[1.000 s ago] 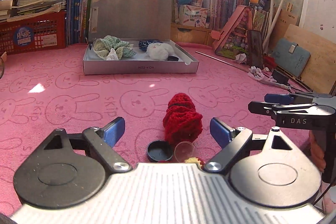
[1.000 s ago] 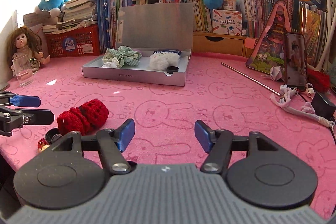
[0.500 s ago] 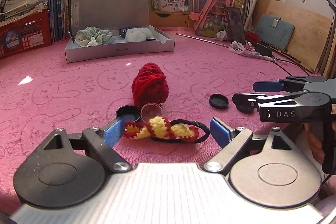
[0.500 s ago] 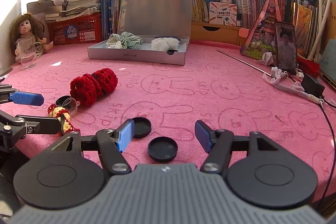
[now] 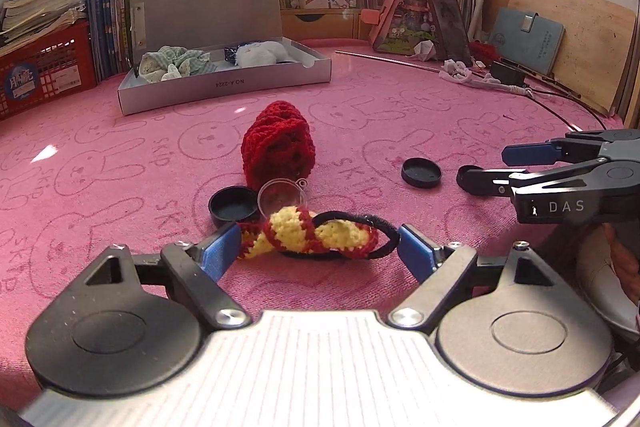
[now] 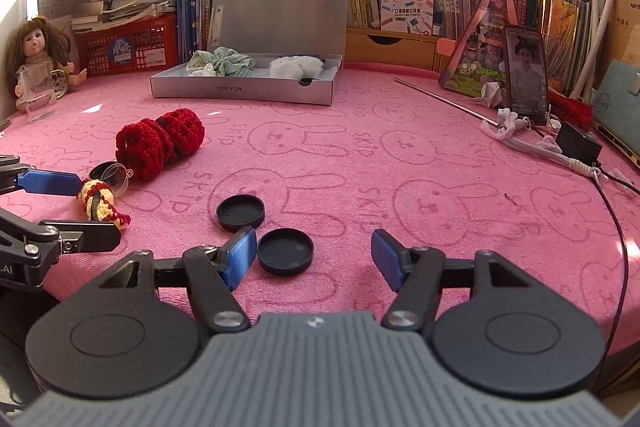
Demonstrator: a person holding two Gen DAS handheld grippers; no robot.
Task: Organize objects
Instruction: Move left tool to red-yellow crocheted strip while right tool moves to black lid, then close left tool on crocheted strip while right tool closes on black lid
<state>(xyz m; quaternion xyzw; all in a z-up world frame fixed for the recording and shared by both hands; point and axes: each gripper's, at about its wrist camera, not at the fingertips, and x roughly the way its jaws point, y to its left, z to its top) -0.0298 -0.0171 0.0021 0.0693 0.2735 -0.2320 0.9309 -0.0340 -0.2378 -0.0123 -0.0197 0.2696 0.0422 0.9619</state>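
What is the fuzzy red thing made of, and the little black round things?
The red scrunchie looks like crocheted yarn: you can see chunky looped stitches and a soft, matte surface. The black round lids look like hard plastic, smooth and matte with a raised rim, though painted metal can't be ruled out.

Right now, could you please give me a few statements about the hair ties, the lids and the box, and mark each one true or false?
1. The yellow and red hair tie lies between the fingers of the left gripper. True; its jaws are closing.
2. The red knitted scrunchie sits inside the grey box. False; it lies on the pink cloth, in front of the box.
3. A black lid lies between the fingers of the right gripper. True.
4. The box is closed. False; its cover stands up and a green scrunchie shows inside.
5. The right gripper grips the lid. False; its fingers stand apart.
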